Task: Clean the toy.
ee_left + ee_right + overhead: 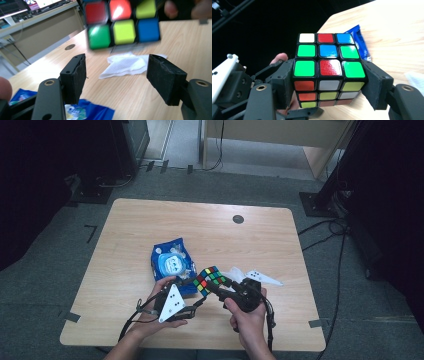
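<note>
Puzzle cube (329,68) with black edges and glossy stickers, scrambled: top face white, red, blue in the far row, green, blue, green in the middle, green, red, green nearest; front face orange, white and yellow tiles. Lifted clear of the bench (150,220), near its front edge, slightly right of centre. Clamped at both sides between the padded fingers (285,82) of the right gripper (216,286), pads pressed flat on the cube's lower layers. Just left of it, the left gripper (192,282), fingers (75,77) spread and gripping nothing, the cube blurred above and beyond them. On the bench behind, a crumpled white tissue (125,65); further left, a blue packet (172,260) lying flat.
</note>
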Motion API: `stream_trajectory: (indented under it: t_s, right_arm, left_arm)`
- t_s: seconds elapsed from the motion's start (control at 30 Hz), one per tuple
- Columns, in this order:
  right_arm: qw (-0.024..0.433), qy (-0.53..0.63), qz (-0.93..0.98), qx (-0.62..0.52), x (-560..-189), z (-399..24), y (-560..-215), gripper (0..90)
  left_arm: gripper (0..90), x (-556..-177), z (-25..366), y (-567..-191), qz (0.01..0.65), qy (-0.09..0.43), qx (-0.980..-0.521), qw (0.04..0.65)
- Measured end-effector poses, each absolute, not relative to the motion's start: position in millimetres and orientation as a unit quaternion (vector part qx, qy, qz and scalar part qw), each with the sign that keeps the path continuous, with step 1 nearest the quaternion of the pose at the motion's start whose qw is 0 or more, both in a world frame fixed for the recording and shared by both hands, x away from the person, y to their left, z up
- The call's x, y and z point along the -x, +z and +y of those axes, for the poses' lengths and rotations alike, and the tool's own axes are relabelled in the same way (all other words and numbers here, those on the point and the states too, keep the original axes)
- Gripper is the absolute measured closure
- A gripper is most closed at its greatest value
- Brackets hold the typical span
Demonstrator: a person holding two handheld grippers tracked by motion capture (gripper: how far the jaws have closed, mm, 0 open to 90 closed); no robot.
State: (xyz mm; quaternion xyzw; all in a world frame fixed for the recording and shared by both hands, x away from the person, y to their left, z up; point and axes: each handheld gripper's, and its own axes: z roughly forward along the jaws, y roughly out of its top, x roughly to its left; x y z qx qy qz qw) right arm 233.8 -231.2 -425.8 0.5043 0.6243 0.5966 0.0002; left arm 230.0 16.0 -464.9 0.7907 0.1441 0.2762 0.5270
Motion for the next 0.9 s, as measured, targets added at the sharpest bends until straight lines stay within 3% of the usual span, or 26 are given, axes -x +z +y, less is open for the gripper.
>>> stream_trajectory:
  t_s: [0.2,0.53,0.9]
  right_arm:
    - [-0.02,0.576,0.65,-0.495,-239,-241,-418,34.7]
    - [-0.045,0.537,0.694,-0.477,-243,-230,-420,34.6]
    - [-0.058,0.521,0.71,-0.469,-246,-231,-423,34.3]
  left_arm:
    - [32.4,-231,17,-465,0.134,0.283,-0.791,0.526]
    - [21.0,-229,15,-465,0.119,0.289,-0.797,0.517]
    - [18.7,-225,7,-465,0.11,0.296,-0.798,0.514]
